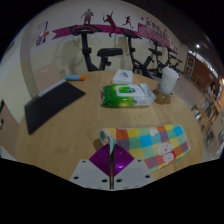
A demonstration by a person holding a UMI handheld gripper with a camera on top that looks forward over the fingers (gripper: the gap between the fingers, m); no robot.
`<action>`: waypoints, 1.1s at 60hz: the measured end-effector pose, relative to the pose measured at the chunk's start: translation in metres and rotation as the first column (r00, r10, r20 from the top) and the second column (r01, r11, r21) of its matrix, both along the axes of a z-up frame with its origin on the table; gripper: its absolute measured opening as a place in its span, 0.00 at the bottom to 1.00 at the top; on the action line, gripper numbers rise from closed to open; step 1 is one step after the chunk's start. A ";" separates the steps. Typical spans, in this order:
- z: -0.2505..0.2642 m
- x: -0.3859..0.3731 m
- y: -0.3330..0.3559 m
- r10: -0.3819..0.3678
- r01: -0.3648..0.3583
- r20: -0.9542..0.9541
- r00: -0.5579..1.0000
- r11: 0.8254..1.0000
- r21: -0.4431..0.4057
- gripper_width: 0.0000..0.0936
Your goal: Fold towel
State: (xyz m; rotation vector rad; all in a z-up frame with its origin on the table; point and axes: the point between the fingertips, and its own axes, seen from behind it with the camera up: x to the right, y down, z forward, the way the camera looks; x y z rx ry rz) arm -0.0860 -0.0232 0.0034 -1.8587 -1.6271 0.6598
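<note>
A checked towel (152, 146) in pastel squares of yellow, blue, pink and green lies on the wooden table (85, 120), just ahead of my fingers and to their right. My gripper (111, 152) is shut, its purple pads (100, 160) pressed together on the towel's near left corner. A small fold of cloth rises between the fingertips. The rest of the towel lies flat, stretching away to the right.
A green pack of wet wipes (127, 95) lies beyond the towel. A white roll (169, 80) stands at the far right. A black mat (52, 104) lies to the left. Exercise bikes (100, 48) stand behind the table. A chair (212, 105) is at the right.
</note>
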 end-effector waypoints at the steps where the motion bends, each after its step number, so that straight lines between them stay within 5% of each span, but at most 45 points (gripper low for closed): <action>1: 0.007 0.003 -0.004 0.005 -0.005 -0.007 1.000 1.000 -0.020 0.02; 6: 0.049 0.005 -0.019 0.009 -0.015 -0.066 0.998 0.995 -0.099 0.02; 18: 0.109 0.013 0.039 -0.037 0.021 -0.146 0.989 0.994 -0.109 0.03; 36: 0.068 0.029 0.148 -0.030 0.029 -0.109 0.994 0.999 -0.015 0.03; 50: 0.021 0.025 0.173 0.040 -0.037 -0.083 0.996 0.998 0.043 0.03; 53: 0.023 0.025 0.173 0.055 -0.051 -0.088 0.995 0.998 0.040 0.11; 61: 0.051 0.044 0.175 0.045 -0.044 -0.091 0.995 0.999 0.016 0.95; 63: 0.064 0.054 0.177 0.033 -0.032 -0.094 0.995 0.999 0.013 0.86; 66: 0.087 0.073 0.182 0.010 -0.008 -0.103 0.995 1.000 0.017 0.92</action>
